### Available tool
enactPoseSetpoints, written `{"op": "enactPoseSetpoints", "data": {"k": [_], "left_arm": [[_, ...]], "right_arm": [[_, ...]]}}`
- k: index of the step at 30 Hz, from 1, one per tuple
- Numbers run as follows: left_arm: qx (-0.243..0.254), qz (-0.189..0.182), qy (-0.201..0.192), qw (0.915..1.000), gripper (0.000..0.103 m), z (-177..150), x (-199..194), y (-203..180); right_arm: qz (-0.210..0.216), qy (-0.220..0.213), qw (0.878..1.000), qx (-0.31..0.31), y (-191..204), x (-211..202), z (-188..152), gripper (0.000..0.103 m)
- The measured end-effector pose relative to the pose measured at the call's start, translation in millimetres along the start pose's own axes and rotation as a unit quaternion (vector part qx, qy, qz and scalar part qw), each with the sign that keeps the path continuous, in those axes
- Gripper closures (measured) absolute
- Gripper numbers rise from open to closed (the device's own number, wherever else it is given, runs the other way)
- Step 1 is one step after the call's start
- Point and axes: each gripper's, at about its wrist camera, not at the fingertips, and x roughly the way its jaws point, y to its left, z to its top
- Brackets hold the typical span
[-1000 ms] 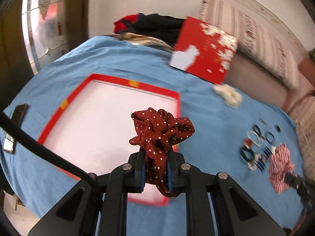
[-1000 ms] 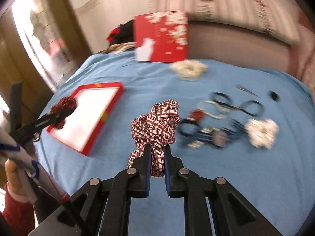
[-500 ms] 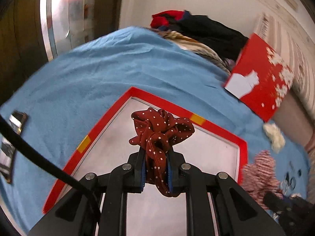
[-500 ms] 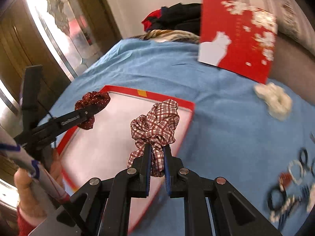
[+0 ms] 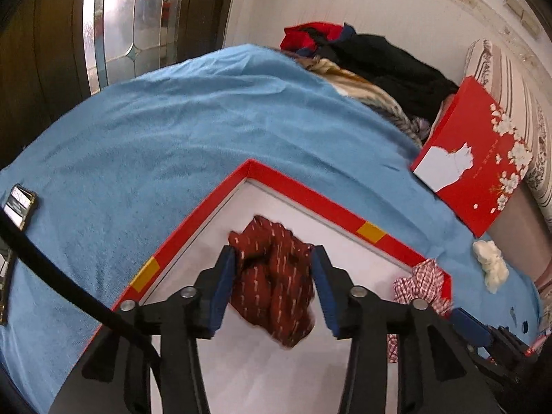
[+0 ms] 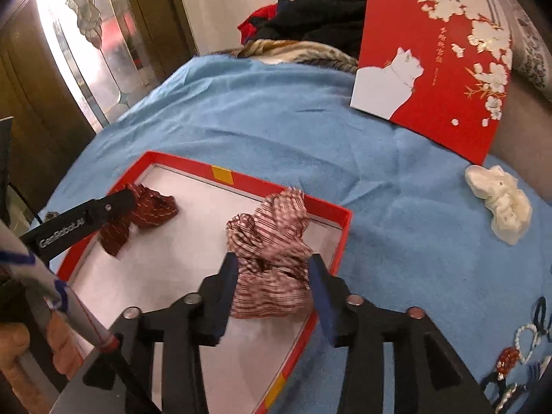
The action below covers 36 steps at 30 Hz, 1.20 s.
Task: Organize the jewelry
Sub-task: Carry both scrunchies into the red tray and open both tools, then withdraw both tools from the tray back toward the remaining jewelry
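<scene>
A red-rimmed white tray [image 5: 303, 196] lies on the blue cloth; it also shows in the right wrist view [image 6: 220, 174]. My left gripper [image 5: 274, 284] is open over the tray, and a dark red dotted scrunchie [image 5: 274, 283] drops blurred between its spread fingers; the same scrunchie shows in the right wrist view [image 6: 145, 212]. My right gripper [image 6: 274, 289] is open over the tray's right part, and a red checked scrunchie [image 6: 272, 241] falls blurred between its fingers; it also shows in the left wrist view [image 5: 419, 284].
A red box lid with a white cat [image 6: 431, 65] leans at the back. A cream scrunchie [image 6: 500, 203] lies on the blue cloth [image 6: 276, 120]. Hair ties and bracelets [image 6: 521, 348] lie at the right. Clothes [image 5: 372, 55] are piled behind. A phone [image 5: 17, 200] lies at left.
Both grippers moved over the tray and opened. The dotted and the checked scrunchie, held shut before, are released and drop toward the tray.
</scene>
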Motion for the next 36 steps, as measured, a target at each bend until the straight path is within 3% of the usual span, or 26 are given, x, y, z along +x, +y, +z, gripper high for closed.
{"op": "enactPoseSetpoints", "data": {"k": [8,17,26,36], "left_arm": [[-0.008,-0.029,-0.022,0.9993,0.053,-7.3,-39.5,-9.7],[0.06,-0.081,-0.033,0.9944,0.051,-71.7,-92.2,-64.5],[0.128,-0.102,0.065,0.9844,0.05,-175.9,-122.3,-119.9],[0.199,-0.098,0.093,0.9707,0.05,-233.6,-156.0,-176.9]], "right_arm": [[-0.018,-0.006,1.0,0.001,-20.9,-58.5,-42.1,0.054],[-0.095,0.0,0.995,0.029,-86.3,-151.8,-144.1,0.051],[-0.159,0.011,0.979,0.124,-182.9,-221.4,-238.1,0.05],[-0.164,-0.015,0.969,0.185,-226.0,-254.6,-287.3,0.048]]}}
